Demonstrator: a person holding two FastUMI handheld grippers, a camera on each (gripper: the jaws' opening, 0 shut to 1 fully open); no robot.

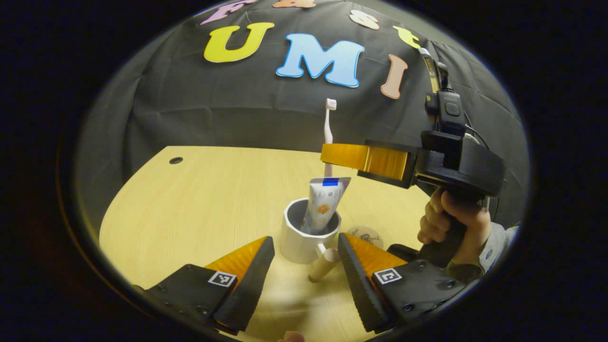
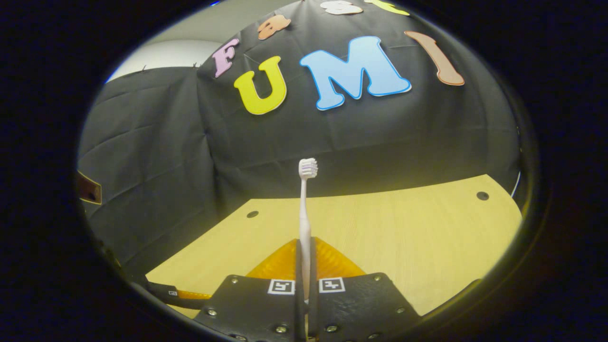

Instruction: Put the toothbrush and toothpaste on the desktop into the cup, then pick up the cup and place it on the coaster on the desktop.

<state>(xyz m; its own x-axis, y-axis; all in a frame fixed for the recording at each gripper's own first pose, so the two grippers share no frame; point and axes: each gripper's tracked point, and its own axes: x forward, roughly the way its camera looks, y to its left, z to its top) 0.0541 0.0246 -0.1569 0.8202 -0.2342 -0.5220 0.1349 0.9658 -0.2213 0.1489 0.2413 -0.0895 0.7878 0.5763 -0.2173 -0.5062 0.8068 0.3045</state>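
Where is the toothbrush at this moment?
The toothbrush stands upright, bristles up, clamped in the right gripper, directly above the white cup holding the toothpaste.

Dim overhead light falls on the desktop [image 1: 199, 199]; soft shadows sit below, focus is sharp, and the edges bend strongly.

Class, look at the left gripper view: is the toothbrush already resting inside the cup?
No: the right tongs hold the toothbrush upright above the cup.

Toothpaste [image 1: 323, 204] upright in cup [image 1: 304, 242], desk [image 1: 204, 204] centre; coaster [image 1: 365, 235] just right-behind cup; toothbrush [image 1: 328, 137] above cup, in right gripper [image 1: 332, 156].
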